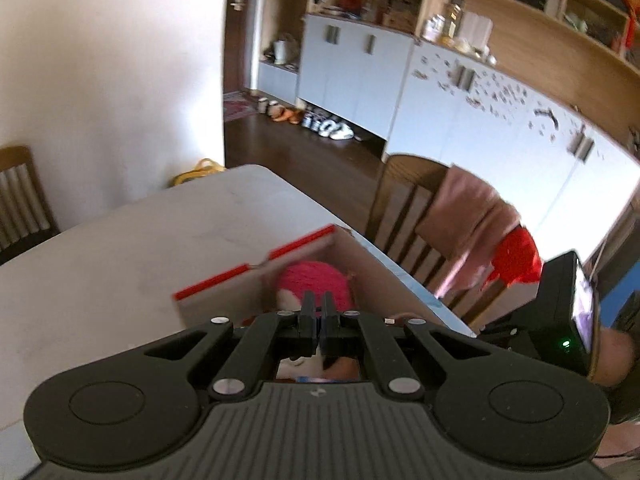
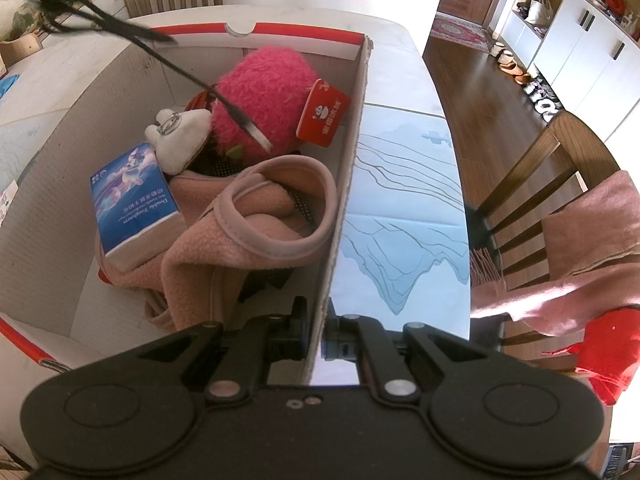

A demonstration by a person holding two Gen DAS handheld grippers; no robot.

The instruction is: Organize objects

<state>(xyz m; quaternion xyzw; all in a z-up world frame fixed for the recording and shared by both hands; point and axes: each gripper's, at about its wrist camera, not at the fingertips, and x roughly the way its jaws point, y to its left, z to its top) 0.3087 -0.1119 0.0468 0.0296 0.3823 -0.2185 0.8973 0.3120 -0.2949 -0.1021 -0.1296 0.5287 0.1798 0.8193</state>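
Room: white cabinets (image 1: 352,76), wood shelves, dark floor, shoes by the wall.
Left view: left gripper (image 1: 319,312) clenched, nothing visibly between its fingers, above a box (image 1: 360,264) on the table (image 1: 120,264); pink plush (image 1: 320,280) inside.
Right view: right gripper (image 2: 318,320) grasping the box wall (image 2: 344,208). Inside: plush (image 2: 260,104) with red tag (image 2: 322,114), blue pack (image 2: 134,200) reading "Double Toughness", pink fleece (image 2: 256,232), white heart (image 2: 178,136).

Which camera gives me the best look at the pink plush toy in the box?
The right wrist view: it looks down into the cardboard box and shows the pink plush toy nearly whole, red tag included. The left wrist view catches only its top behind the left claw.
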